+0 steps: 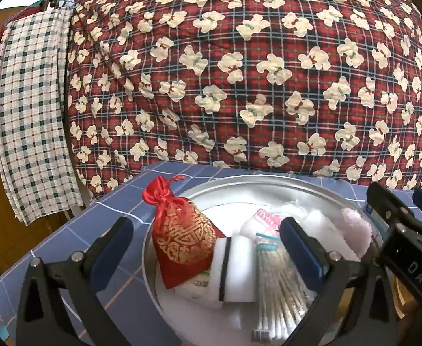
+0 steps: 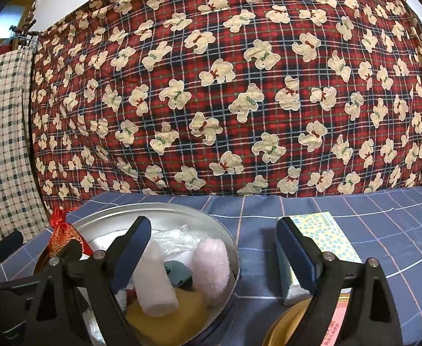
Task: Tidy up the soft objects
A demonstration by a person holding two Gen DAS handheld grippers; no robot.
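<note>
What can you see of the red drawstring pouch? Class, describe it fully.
The red pouch looks like shiny satin with a gold woven pattern, its neck gathered by a red cord. It lies tilted against the left rim of the round metal tin, its lower end resting on a white sponge. Neither gripper touches it.

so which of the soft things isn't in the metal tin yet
The tissue pack with the yellow, blue-circled wrapper: it lies on the blue checked cloth right of the tin, while the pink fluffy roll and red pouch sit inside.
</note>
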